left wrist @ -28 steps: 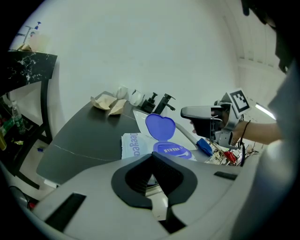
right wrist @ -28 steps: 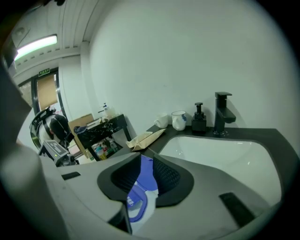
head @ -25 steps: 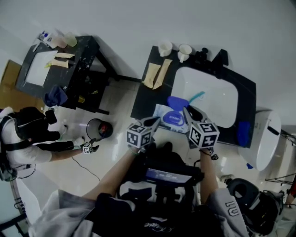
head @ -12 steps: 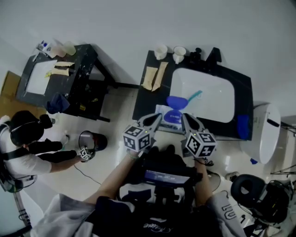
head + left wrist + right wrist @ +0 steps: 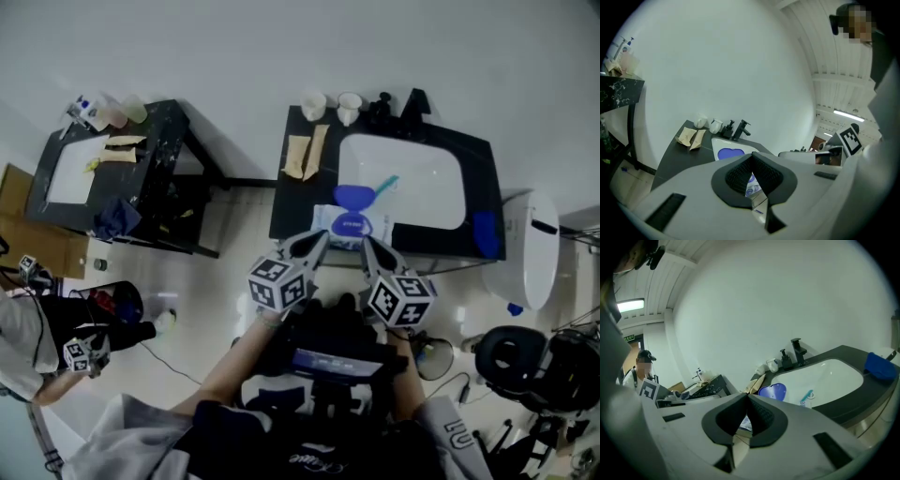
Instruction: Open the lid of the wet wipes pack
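1. Both tongs hang short of the tabletop (image 5: pixel 298 202) on my side. The left tongs (image 5: pixel 320 239) and the right tongs (image 5: pixel 366 242) point at the wet wipes pack (image 5: pixel 339 228), and neither touches it.
2. Each gripper view shows its jaws closed tip to tip with nothing between them. The pack only shows through the gap behind the pads.
3. The pack lies flat near the front edge of the tabletop, just beside the left rim of the sink (image 5: pixel 427 178). Its blue lid (image 5: pixel 352 197) stands up at the far side, so I judge the flap already lifted.
4. If the lid needs to go further, I would steady the pack's near end with the left tongs. I would then nudge the flap from below with the right tip, pushing away from me and never towards the edge.
5. The front edge is the main risk, since any pull towards me could drag the pack off onto the floor.
6. Bare tabletop lies left of the pack, up to the paper packets (image 5: pixel 305 155).
7. To the right the sink drops away, with a teal toothbrush (image 5: pixel 386 186) just beside the lid, so I would keep any sweep small there.
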Available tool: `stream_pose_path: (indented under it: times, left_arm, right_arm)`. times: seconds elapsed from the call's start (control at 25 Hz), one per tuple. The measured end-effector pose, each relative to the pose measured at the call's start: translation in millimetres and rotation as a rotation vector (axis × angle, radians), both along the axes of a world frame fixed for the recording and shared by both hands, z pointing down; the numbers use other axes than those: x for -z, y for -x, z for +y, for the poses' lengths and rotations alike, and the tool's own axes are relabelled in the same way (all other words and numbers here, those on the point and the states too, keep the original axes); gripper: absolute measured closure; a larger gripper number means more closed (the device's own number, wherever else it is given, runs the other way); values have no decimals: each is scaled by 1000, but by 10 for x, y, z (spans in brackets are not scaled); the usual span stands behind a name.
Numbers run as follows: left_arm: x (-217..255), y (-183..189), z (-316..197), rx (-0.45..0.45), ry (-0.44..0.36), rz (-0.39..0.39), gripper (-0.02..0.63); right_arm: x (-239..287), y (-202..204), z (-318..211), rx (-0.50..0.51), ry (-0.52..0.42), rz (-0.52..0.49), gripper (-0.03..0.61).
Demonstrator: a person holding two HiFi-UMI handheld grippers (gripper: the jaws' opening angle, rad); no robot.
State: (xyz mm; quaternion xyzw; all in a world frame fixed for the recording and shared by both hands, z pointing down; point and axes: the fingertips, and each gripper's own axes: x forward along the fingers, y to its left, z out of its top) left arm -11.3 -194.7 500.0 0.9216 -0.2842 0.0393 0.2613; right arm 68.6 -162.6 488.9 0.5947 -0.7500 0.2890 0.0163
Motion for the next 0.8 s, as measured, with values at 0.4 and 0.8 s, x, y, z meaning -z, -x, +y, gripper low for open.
stream_pose_path:
  times: [0.4, 0.8]
  left_arm:
    - [158, 67, 296, 17, -27, 18, 607]
    - [233, -156, 1001, 105, -22, 28, 607]
  right_arm:
    - [89, 144, 269, 33, -11, -22, 571]
    - [144, -54, 1015, 100, -3, -44, 571]
